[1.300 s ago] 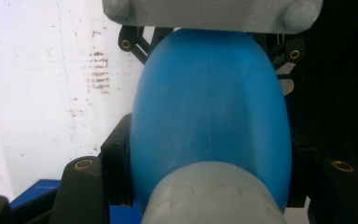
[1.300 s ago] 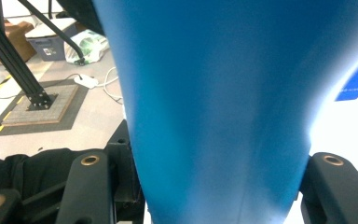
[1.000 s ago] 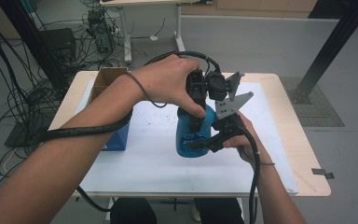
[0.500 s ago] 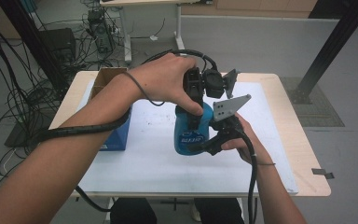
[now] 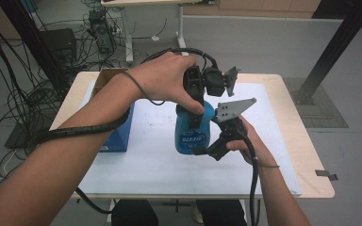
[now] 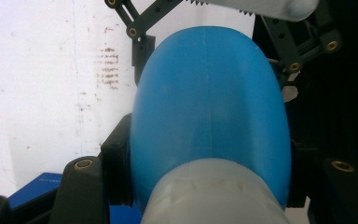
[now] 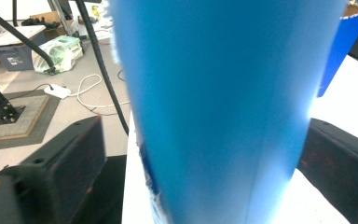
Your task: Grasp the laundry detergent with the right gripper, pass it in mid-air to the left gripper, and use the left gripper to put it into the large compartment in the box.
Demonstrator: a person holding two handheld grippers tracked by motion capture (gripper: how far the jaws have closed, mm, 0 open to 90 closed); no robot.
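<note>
High view shows a blue plastic bottle [image 5: 192,129] standing upright at the middle of the white-covered table [image 5: 141,165]. From above, the left gripper [image 5: 197,104] clamps the bottle's top. Low on its right side, the right gripper [image 5: 207,148] has just been opening its jaws, with the bottle between them. A blue box [image 5: 118,136] stands to the left.

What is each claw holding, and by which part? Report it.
The left claw grips the blue bottle by its upper body, just below the grey cap. The right claw has just been opening around the lower body, holding nothing.
</note>
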